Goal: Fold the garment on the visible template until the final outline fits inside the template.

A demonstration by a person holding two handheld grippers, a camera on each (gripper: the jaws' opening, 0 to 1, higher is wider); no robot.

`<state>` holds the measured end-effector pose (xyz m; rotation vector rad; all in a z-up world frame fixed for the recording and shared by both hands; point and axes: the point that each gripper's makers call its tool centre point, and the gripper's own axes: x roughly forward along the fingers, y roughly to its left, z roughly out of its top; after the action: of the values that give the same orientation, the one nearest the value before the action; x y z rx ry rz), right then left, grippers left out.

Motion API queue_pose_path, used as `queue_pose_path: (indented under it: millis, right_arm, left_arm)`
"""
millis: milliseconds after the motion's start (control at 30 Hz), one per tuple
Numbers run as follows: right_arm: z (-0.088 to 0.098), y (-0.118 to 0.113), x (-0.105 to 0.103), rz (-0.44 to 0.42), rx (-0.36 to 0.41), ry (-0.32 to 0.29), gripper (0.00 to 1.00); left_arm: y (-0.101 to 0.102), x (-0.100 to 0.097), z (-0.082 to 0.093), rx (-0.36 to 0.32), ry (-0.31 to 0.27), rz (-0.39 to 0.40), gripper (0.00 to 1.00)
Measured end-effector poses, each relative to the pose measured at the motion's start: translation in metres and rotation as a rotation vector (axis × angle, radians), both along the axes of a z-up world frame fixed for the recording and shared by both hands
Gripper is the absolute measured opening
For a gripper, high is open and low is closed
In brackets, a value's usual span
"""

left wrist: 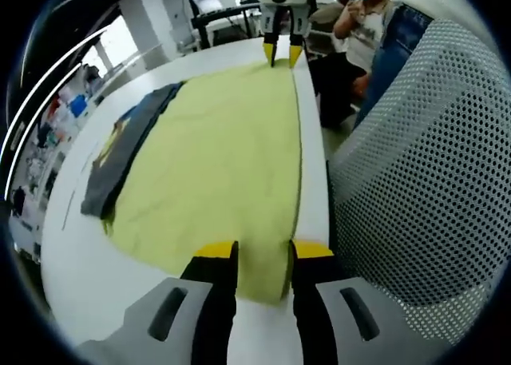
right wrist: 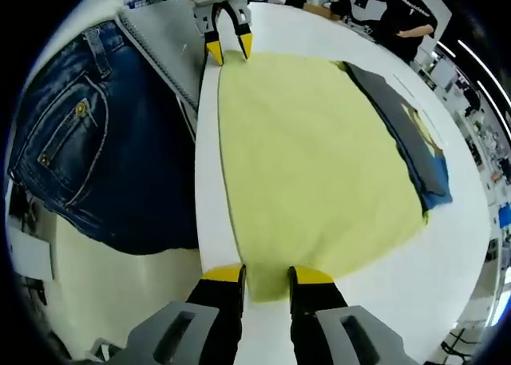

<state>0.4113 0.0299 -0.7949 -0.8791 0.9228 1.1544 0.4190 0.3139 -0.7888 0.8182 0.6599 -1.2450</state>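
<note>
The yellow garment (left wrist: 231,165) is lying flat on the white tabletop (left wrist: 88,261), covering a dark template (left wrist: 128,145). Left hand-held gripper (left wrist: 262,257) and right hand-held gripper (right wrist: 266,279) are each straddling one near-edge corner, jaws parted, apparently preparing a matched lift for folding.

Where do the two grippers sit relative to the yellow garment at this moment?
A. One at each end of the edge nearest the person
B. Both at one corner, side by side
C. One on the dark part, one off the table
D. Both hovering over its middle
A: the left gripper straddles one end of the yellow garment's near edge, and the right gripper sits at the opposite end of that edge.
</note>
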Motion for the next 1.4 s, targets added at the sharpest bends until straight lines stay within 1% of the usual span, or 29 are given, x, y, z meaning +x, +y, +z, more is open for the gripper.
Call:
queue_pose_path:
  millis: [100, 167, 267, 333, 400, 433, 467, 500, 567, 633, 900, 967, 1033, 1133, 1233, 1400]
  right_arm:
    - [0.0, 0.001, -0.001, 0.002, 0.002, 0.005, 0.2]
    - [0.0, 0.001, -0.001, -0.002, 0.005, 0.007, 0.2]
    - [-0.001, 0.0, 0.005, -0.017, 0.009, -0.013, 0.2]
    - [-0.001, 0.001, 0.007, -0.029, 0.014, -0.01, 0.18]
    - [-0.002, 0.001, 0.008, -0.028, 0.014, -0.012, 0.1]
    - [-0.003, 0.002, 0.008, -0.03, 0.011, -0.012, 0.07]
    - [-0.003, 0.002, 0.01, -0.034, 0.01, -0.014, 0.05]
    - [-0.003, 0.002, 0.013, -0.048, 0.01, -0.02, 0.05]
    - [-0.003, 0.002, 0.016, -0.056, 0.006, -0.03, 0.03]
    - [-0.002, 0.003, 0.018, -0.072, 0.012, -0.029, 0.03]
    - [-0.002, 0.004, 0.019, -0.112, 0.036, -0.011, 0.0]
    - [-0.001, 0.004, 0.016, -0.121, 0.036, 0.005, 0.0]
    - [0.001, 0.004, 0.014, -0.123, 0.039, 0.002, 0.0]
    - [0.006, 0.003, 0.014, -0.156, 0.059, 0.011, 0.0]
    - [0.013, 0.004, 0.012, -0.173, 0.067, 0.015, 0.0]
    - [0.026, 0.003, 0.011, -0.18, 0.082, 0.009, 0.0]
  left_arm:
    - [0.002, 0.002, 0.0, 0.008, -0.002, 0.011, 0.19]
    - [0.001, 0.003, 0.001, 0.004, 0.005, 0.028, 0.19]
    - [0.002, 0.004, 0.001, 0.011, 0.016, 0.04, 0.2]
    - [0.003, 0.006, 0.001, 0.019, 0.015, 0.055, 0.19]
    - [0.005, 0.01, 0.0, 0.029, 0.009, 0.082, 0.12]
    - [0.008, 0.013, -0.001, 0.037, 0.018, 0.114, 0.1]
    - [0.007, 0.015, 0.0, 0.027, 0.02, 0.114, 0.09]
    - [0.008, 0.015, 0.001, 0.024, 0.028, 0.129, 0.09]
    - [0.01, 0.016, 0.001, 0.029, 0.028, 0.136, 0.08]
    - [0.012, 0.018, 0.001, 0.045, -0.002, 0.12, 0.05]
    - [0.013, 0.019, 0.004, 0.033, 0.006, 0.15, 0.01]
    - [0.013, 0.018, 0.005, 0.026, 0.016, 0.154, 0.01]
    - [0.013, 0.018, 0.008, 0.017, 0.022, 0.16, 0.01]
    - [0.013, 0.018, 0.009, 0.011, 0.02, 0.158, 0.01]
    - [0.014, 0.017, 0.012, 0.007, 0.024, 0.159, 0.0]
    - [0.014, 0.016, 0.02, -0.015, 0.033, 0.172, 0.0]
